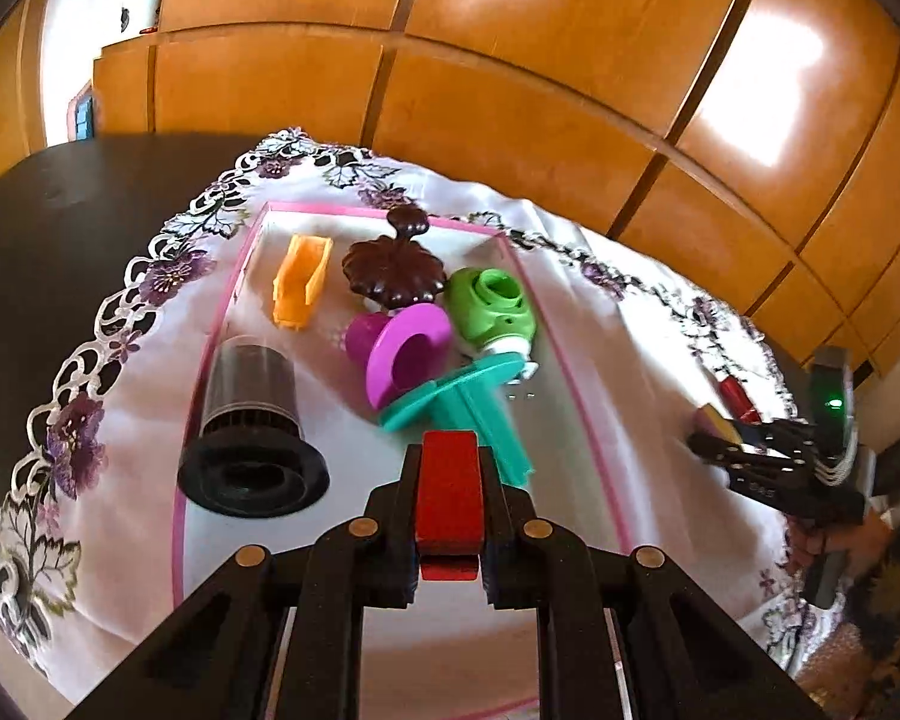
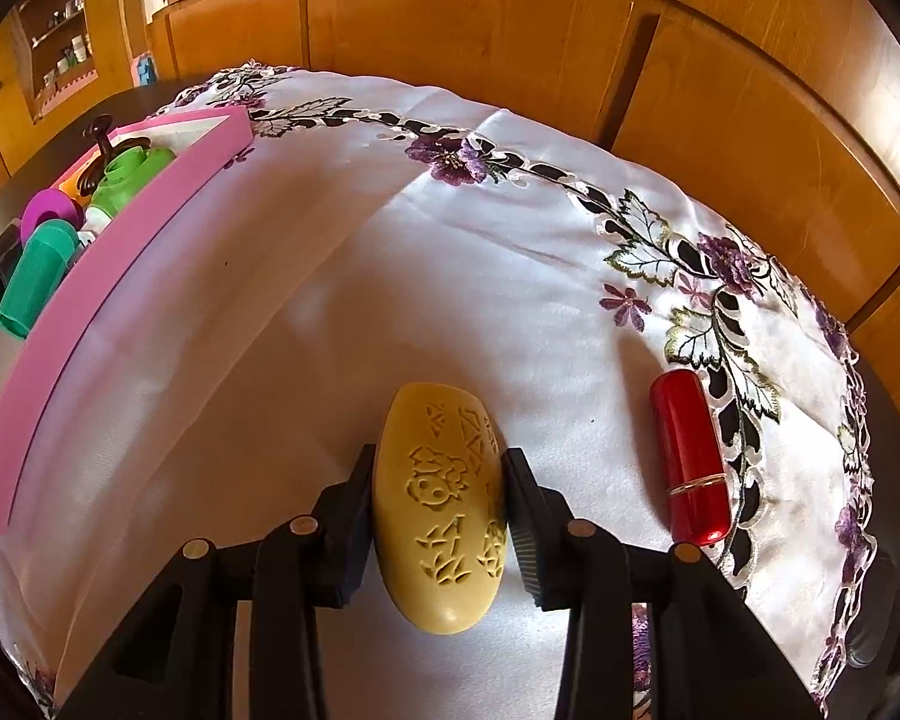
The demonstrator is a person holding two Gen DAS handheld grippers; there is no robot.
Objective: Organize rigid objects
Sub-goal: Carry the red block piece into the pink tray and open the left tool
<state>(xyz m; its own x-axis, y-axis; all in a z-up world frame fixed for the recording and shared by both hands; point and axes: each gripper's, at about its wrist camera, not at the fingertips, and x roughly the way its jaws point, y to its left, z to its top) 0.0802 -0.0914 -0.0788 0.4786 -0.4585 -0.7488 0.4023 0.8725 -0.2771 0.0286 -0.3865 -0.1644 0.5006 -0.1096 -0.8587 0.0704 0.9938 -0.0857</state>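
Observation:
My left gripper (image 1: 450, 450) is shut on a small red block (image 1: 449, 492) and holds it over the near part of the pink-rimmed tray (image 1: 576, 372). In the tray lie an orange piece (image 1: 301, 285), a brown flower-shaped lid (image 1: 393, 264), a green part (image 1: 493, 306), a magenta flanged cup (image 1: 402, 348), a teal piece (image 1: 462, 396) and a black cylinder (image 1: 249, 426). My right gripper (image 2: 438, 462) is shut on a yellow carved oval (image 2: 441, 498) that appears to rest on the white cloth. A red cylinder (image 2: 690, 456) lies just right of it.
The white embroidered cloth (image 2: 450, 240) covers a dark round table (image 1: 60, 228). The tray (image 2: 108, 276) stands to the left of my right gripper (image 1: 744, 450). Wooden cabinet doors (image 2: 480, 30) close off the far side, and a shelf with small items (image 2: 60, 42) is at the far left.

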